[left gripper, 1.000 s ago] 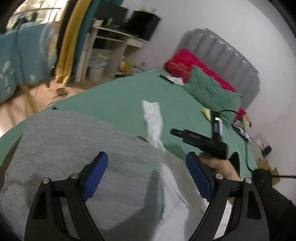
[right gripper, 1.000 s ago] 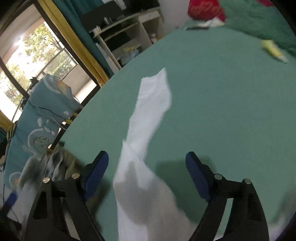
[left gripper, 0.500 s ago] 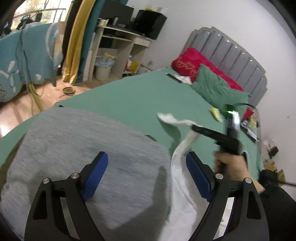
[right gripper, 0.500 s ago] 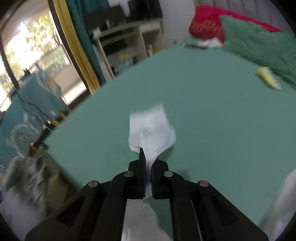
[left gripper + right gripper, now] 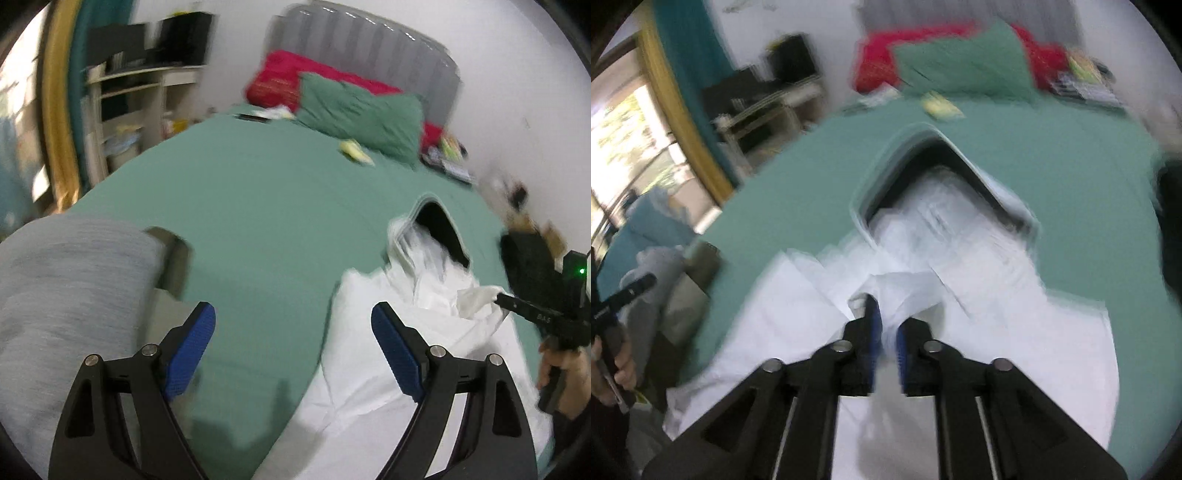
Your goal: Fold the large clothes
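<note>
One white garment (image 5: 960,258) lies spread on the green bed sheet (image 5: 258,221), its dark-lined collar toward the green pillow (image 5: 362,110). A second ago its sleeve lay stretched out over the sheet away from the body; now it is folded in over the body. The right gripper (image 5: 884,332) has just been opening, jaws narrowly apart, a bit of sleeve cloth between them, so likely releasing. The left gripper (image 5: 295,347) hangs wide open and empty, between the garment and a grey folded pile (image 5: 74,277). Sleeve fold looks done.
</note>
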The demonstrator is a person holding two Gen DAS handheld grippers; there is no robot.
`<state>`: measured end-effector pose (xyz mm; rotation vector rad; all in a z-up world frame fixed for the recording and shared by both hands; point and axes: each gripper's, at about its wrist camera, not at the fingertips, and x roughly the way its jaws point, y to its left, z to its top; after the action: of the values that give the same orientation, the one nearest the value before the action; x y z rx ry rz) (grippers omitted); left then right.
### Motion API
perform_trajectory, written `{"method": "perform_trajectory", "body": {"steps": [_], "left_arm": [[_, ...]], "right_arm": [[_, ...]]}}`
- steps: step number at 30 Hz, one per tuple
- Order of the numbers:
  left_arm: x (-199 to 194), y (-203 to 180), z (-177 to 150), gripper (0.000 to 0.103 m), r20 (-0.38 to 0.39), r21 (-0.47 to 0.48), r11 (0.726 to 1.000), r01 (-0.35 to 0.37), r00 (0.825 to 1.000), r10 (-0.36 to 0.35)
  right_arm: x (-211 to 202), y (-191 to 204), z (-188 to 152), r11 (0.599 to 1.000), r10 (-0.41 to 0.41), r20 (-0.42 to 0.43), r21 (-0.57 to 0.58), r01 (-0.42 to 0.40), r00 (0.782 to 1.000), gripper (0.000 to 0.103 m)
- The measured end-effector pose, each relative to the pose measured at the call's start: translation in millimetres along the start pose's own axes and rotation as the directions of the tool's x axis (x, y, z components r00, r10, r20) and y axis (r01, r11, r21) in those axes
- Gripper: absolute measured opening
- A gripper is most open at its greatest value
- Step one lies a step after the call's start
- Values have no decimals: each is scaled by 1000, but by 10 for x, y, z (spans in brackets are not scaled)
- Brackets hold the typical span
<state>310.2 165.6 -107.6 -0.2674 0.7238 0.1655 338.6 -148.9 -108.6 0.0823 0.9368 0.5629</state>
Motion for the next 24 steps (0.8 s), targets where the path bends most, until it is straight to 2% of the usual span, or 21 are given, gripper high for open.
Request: {"method": "perform_trajectory", "body": {"steps": [1,2,3,5,7,9,11,13,14,15,16,19,20,21,22,23,24], "left_arm": [[73,-68,-44,89,-22,18,1000,12,1000,-12],[173,-143,-96,89,-54,33,999,22,998,-20],[278,-209,-151,89,-87,45,998,32,996,-28],[427,-301,-241,89,-137,62,996,58,989,-49],[532,-393,-326,89,-170,80,994,70,984,-56],[616,-454,-352,89,-180,100,992,76,982,-57],[733,-474,-340,88,-198,101,993,60,979,-39],[847,-451,-349,84,-222,82,995,51,974,-32],[894,-447,-337,81,-230,70,996,46,973,-29],[948,-415,-340,79,-239,55,998,41,971,-26],[995,-397,-344,78,-248,46,998,40,968,-27],[1162,-343,-397,60,-286,29,999,36,958,-26],[1211,-324,-432,50,-295,36,999,27,955,-15],[1208,-340,-436,38,-267,66,998,16,964,2],[1207,-351,-430,27,-253,99,995,9,967,16],[1212,-359,-427,5,-251,130,992,3,967,30],[1207,-341,-414,4,-249,125,992,2,968,30]], "right_arm": [[-19,-152,-178,998,-43,-31,34,44,999,50],[-49,-254,-269,996,-70,-46,46,72,997,83],[-80,-362,-383,993,-102,-61,59,105,993,94],[-178,-500,-454,988,-135,-62,70,139,989,94],[-243,-515,-384,982,-182,-43,41,184,982,94],[-199,-334,-178,979,-194,11,-55,194,981,93],[-59,-27,-51,959,-199,32,-200,201,979,93],[246,312,93,927,-194,21,-324,191,981,90],[434,436,108,916,-191,-3,-361,177,982,82],[613,507,112,911,-192,-29,-377,167,981,72],[793,553,154,913,-188,-56,-377,153,981,68],[1419,611,229,929,-170,-171,-357,100,970,43],[1460,607,238,928,-163,-155,-359,98,974,35],[1449,601,275,928,-157,-137,-360,99,978,8],[1417,581,314,929,-160,-130,-354,105,979,5],[1291,546,385,933,-158,-83,-339,121,984,5],[1179,522,425,933,-147,-45,-337,123,988,5]]}}
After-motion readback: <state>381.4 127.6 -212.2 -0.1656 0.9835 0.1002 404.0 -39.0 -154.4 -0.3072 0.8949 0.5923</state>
